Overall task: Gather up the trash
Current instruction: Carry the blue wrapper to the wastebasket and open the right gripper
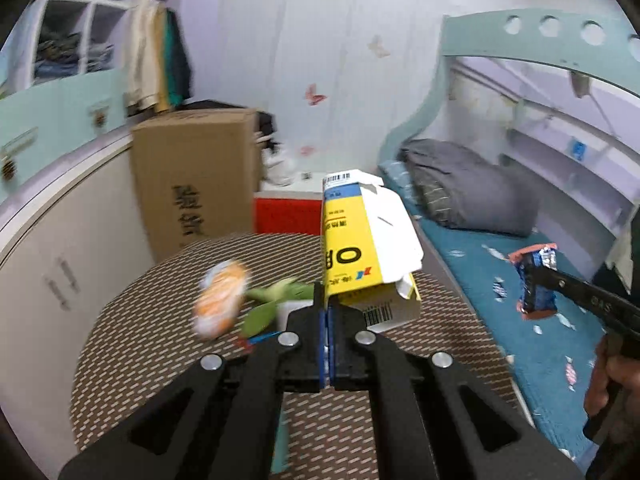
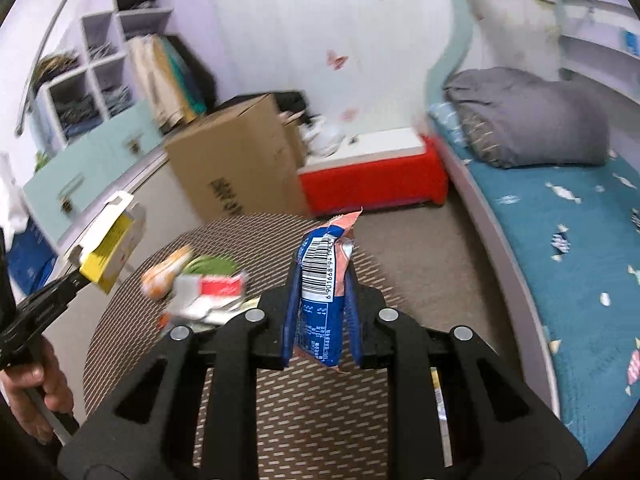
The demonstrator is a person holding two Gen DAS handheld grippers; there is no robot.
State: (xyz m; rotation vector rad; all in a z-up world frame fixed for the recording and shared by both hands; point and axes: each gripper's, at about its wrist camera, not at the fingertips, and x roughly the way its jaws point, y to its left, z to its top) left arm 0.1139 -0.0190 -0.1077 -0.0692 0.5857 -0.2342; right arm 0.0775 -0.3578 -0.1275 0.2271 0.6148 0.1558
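1. Left gripper (image 1: 327, 312): the two black fingers are pressed onto the lower edge of a yellow and white carton (image 1: 368, 240). The carton stands up and out from between the fingertips, its opened flaps spread to the right. It is held in the air above the round woven table (image 1: 140, 340).
2. Table, left part: an orange and white wrapper (image 1: 220, 304) lies blurred on the surface, touching a green wrapper (image 1: 276, 300). In the right wrist view a red and white packet (image 2: 218, 286) and crumpled white paper (image 2: 192, 304) lie just beside them. All are clear of both grippers.
3. Right gripper (image 2: 320, 320): the fingers pinch a blue snack wrapper (image 2: 320, 276) by its lower half. The barcode end and a torn pink top edge project upward beyond the fingertips. The wrapper hangs above the table's right edge.
4. Background, left to right: a brown cardboard box (image 2: 240, 160) stands on the floor, a red box with a white lid (image 2: 372, 176) sits beside it, and a bed with a blue sheet (image 2: 580, 248) carries a grey folded blanket (image 2: 528, 120).
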